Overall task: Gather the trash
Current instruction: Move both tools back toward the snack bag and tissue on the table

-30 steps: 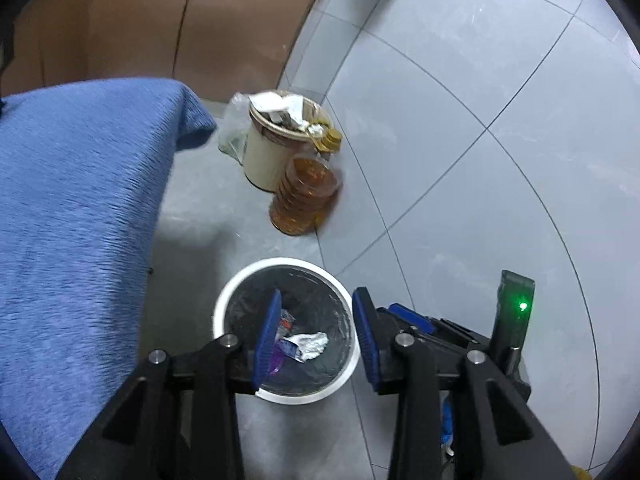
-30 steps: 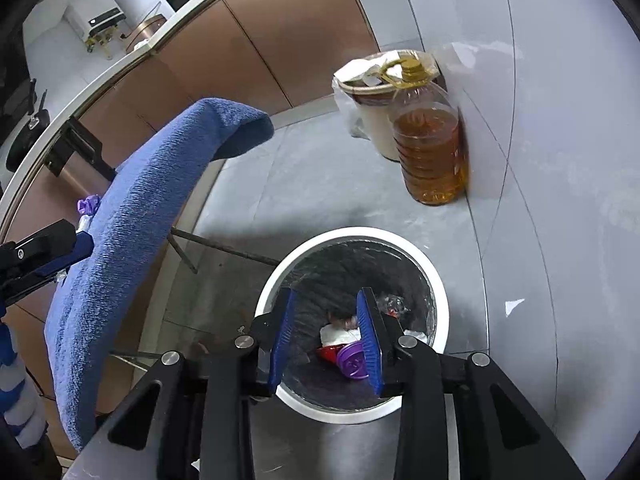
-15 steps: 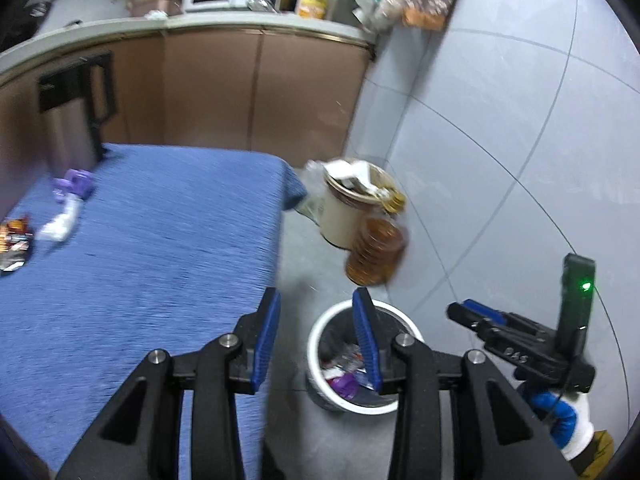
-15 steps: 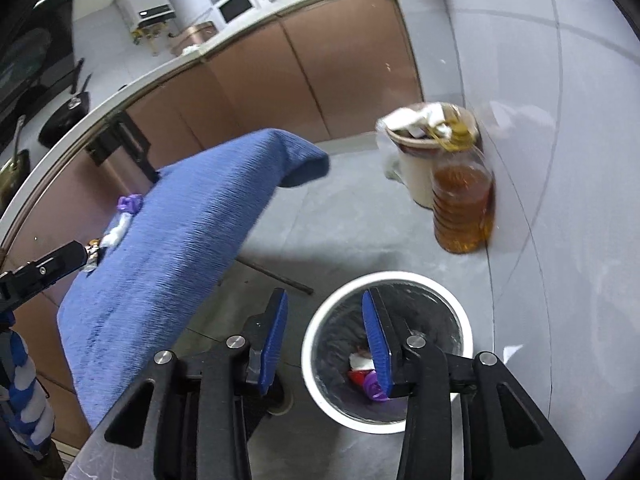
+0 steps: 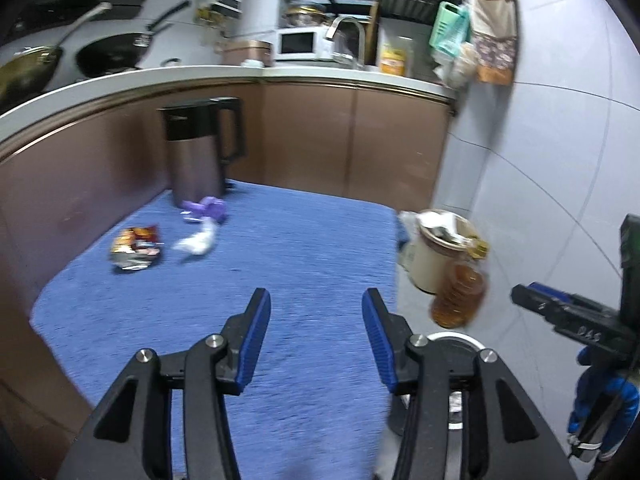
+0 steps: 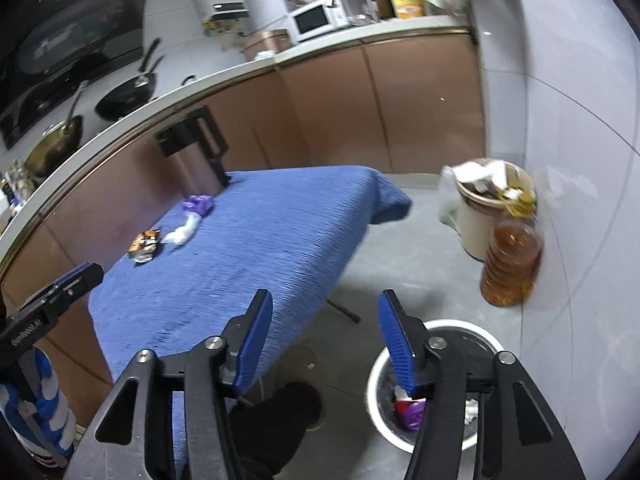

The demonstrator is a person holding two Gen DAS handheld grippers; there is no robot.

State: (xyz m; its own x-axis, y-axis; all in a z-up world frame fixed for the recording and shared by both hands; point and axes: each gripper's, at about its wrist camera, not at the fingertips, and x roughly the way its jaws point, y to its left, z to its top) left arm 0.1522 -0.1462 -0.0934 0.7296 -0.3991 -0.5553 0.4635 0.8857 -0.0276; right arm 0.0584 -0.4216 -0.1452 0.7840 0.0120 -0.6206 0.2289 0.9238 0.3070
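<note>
Three pieces of trash lie on the blue-covered table (image 5: 312, 264): a shiny snack wrapper (image 5: 134, 249), a crumpled white piece (image 5: 196, 241) and a purple crumpled piece (image 5: 208, 208). They also show in the right wrist view: snack wrapper (image 6: 145, 245), white piece (image 6: 182, 233), purple piece (image 6: 198, 204). A white-rimmed trash bin (image 6: 436, 384) with trash inside stands on the floor right of the table. My left gripper (image 5: 316, 322) is open and empty above the table's near part. My right gripper (image 6: 324, 324) is open and empty above the table edge and bin.
A dark kettle (image 5: 200, 148) stands at the table's far edge. A cream bucket (image 6: 486, 208) full of rubbish and an oil bottle (image 6: 510, 268) stand on the floor by the tiled wall. Brown cabinets (image 5: 340, 136) and a counter run behind.
Both grippers have lifted away from over the bin and turned left toward the table. The table trash has come into view. Both stay open and empty.
</note>
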